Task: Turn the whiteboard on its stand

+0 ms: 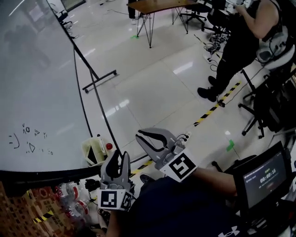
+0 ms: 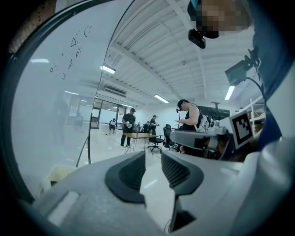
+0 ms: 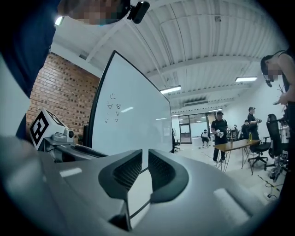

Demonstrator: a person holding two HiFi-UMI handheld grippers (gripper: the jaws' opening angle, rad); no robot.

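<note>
Glossy office floor is stretching beyond the whiteboard (image 1: 37, 83), which is tilting at ten o'clock, ungripped. Left gripper (image 1: 121, 156) is holding its fingers partly apart, empty; right gripper (image 1: 140, 135) is showing them nearly together, empty. Pushing like this is, I judge, risking a slip off the frame, swinging its edge into the clutter (image 1: 69, 194) at seven o'clock.

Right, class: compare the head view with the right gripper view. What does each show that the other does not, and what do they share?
Only the head view: the yellow-and-black floor tape, a monitor at lower right, and plastic bottles at lower left.
Only the right gripper view: the brick wall and the ceiling lights.
Both: the whiteboard with its small scribbles, and the wooden table on thin metal legs across the room.
</note>
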